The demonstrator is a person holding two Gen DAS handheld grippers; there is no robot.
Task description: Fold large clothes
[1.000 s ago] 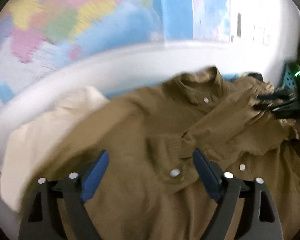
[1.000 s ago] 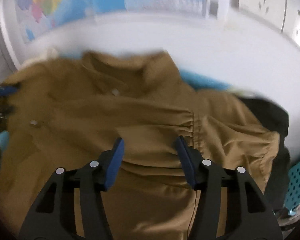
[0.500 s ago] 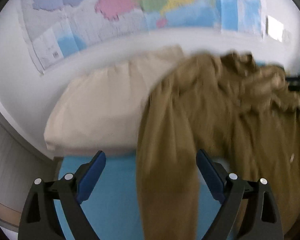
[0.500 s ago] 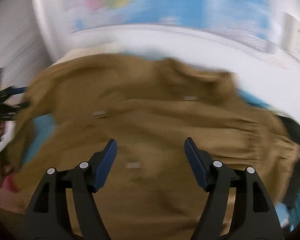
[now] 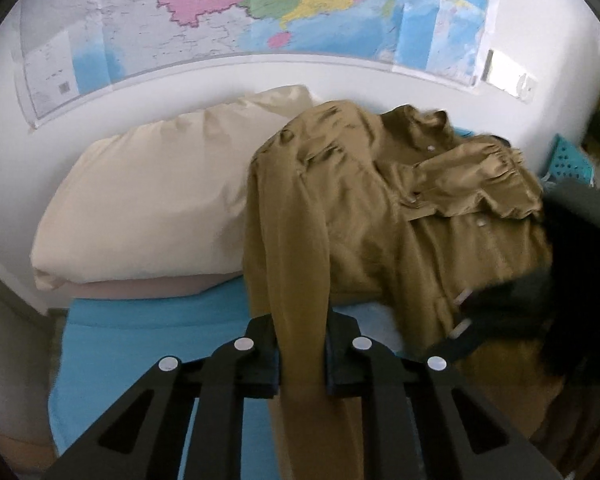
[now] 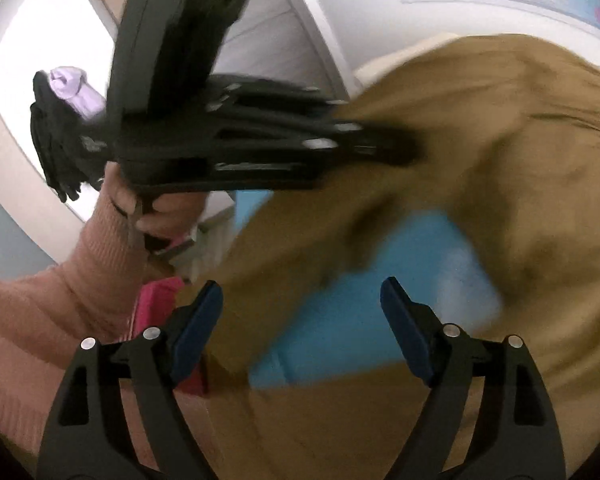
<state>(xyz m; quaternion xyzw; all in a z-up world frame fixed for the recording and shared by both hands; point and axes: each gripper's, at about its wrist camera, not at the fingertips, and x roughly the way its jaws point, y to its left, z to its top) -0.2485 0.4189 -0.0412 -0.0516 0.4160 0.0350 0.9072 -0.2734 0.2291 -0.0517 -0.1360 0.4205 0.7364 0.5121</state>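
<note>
- Left tool (image 5: 302, 354) has just snapped together and pinches the sleeve (image 5: 295, 264) of the brown jacket (image 5: 380, 216); cloth runs straight up between its pads.
- Right tool (image 6: 302, 328) has just been spreading and stands wide, with nothing pinched; blurred jacket cloth and blue sheet show past its tips.
- From the right wrist view, the left tool (image 6: 380, 148) bites into the jacket (image 6: 500, 184), a hand (image 6: 159, 212) in a pink sleeve behind it.
- The jacket lies on the bed (image 5: 159, 332), on the blue sheet, its shoulder against the cream pillow (image 5: 147, 208) at the head end, under the wall map (image 5: 259, 12).
- To do this well, I'd say: hold the sleeve taut, carry it across the chest in one flat sweep, and let the right tool pin the body so it doesn't drag.
- Risk, as I judge it: the sleeve twists or bunches if lifted too steeply.
- Container: a turquoise basket (image 5: 570, 160) sits beyond the bed's far right corner; its contents can't be made out.
</note>
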